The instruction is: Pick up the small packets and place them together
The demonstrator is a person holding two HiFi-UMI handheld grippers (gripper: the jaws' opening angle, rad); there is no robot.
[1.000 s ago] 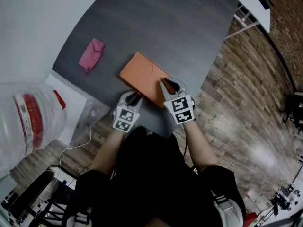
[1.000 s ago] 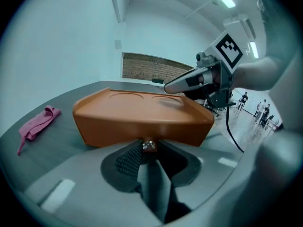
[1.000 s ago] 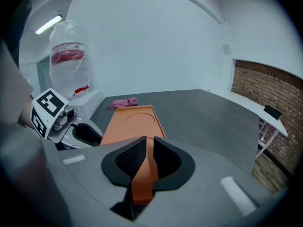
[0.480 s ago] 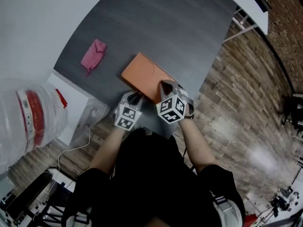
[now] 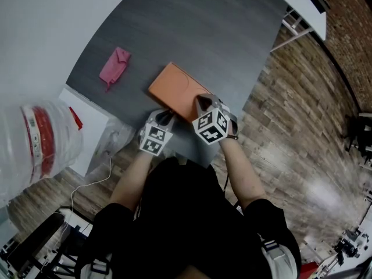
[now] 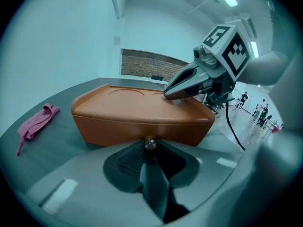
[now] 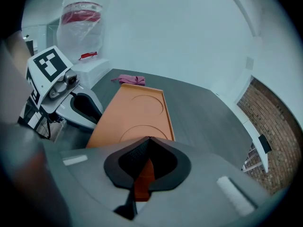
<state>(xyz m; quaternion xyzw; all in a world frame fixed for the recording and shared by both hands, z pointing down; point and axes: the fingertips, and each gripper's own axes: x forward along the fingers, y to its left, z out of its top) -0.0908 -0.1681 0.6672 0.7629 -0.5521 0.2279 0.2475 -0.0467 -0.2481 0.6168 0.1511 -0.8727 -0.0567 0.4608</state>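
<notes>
At the near edge of the table (image 5: 232, 28), the left tongs (image 5: 166, 117) are nipping the small metal clasp (image 6: 150, 143) on the front of the orange box (image 5: 176, 89). Their jaws have just been closing and are now pinching on it. Over on the lid's near corner, the right tongs (image 5: 201, 101) are resting with jaws together, gripping nothing, seemingly steadying the box. No packets are showing anywhere yet; they are probably sitting inside the shut box, though that is only a guess. Well apart, toward the far left of the table, a pink bundle (image 5: 113, 66) is lying on its own, and whether it is one of the packets I cannot tell. So the job is looking barely begun: lid still down, nothing gathered, all the picking and grouping left to do.
</notes>
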